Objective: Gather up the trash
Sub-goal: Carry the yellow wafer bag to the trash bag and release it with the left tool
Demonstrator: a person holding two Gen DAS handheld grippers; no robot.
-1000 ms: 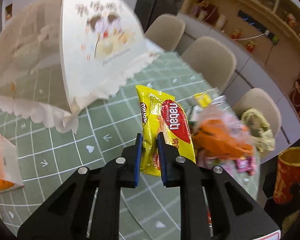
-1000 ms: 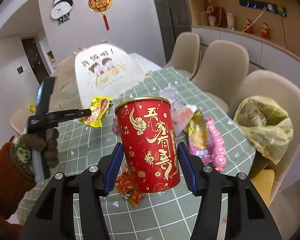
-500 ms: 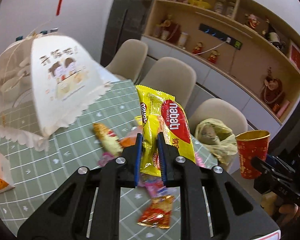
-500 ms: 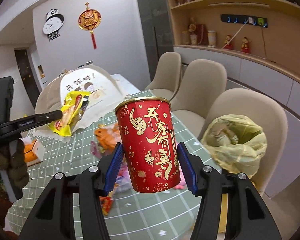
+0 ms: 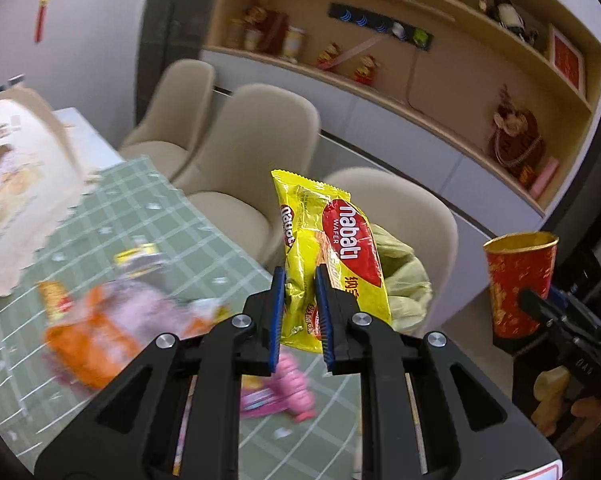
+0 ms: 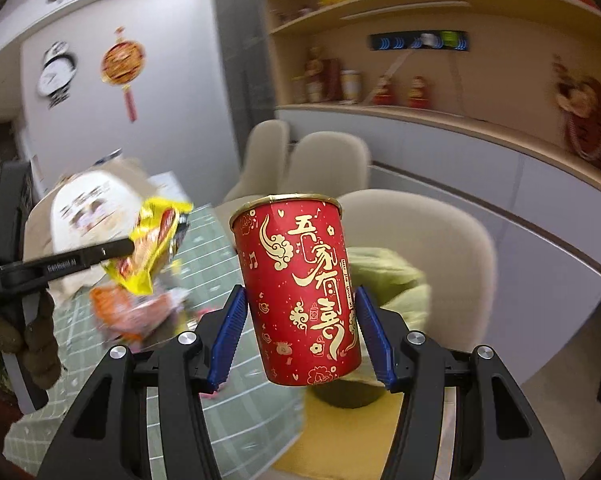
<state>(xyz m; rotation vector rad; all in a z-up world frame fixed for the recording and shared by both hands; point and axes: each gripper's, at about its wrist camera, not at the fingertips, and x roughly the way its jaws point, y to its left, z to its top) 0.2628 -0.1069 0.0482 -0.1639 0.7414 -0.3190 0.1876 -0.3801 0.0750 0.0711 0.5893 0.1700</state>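
I am holding yellow wafer packet upright, left gripper fingers pinching its lower part. Right gripper fingers clamping red cup. Green trash bag lying just behind packet, on chair, left hand seemingly nearer.

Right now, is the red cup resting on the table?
No, the red cup is held in the air between the fingers of the right gripper, in front of the chair with the green bag.
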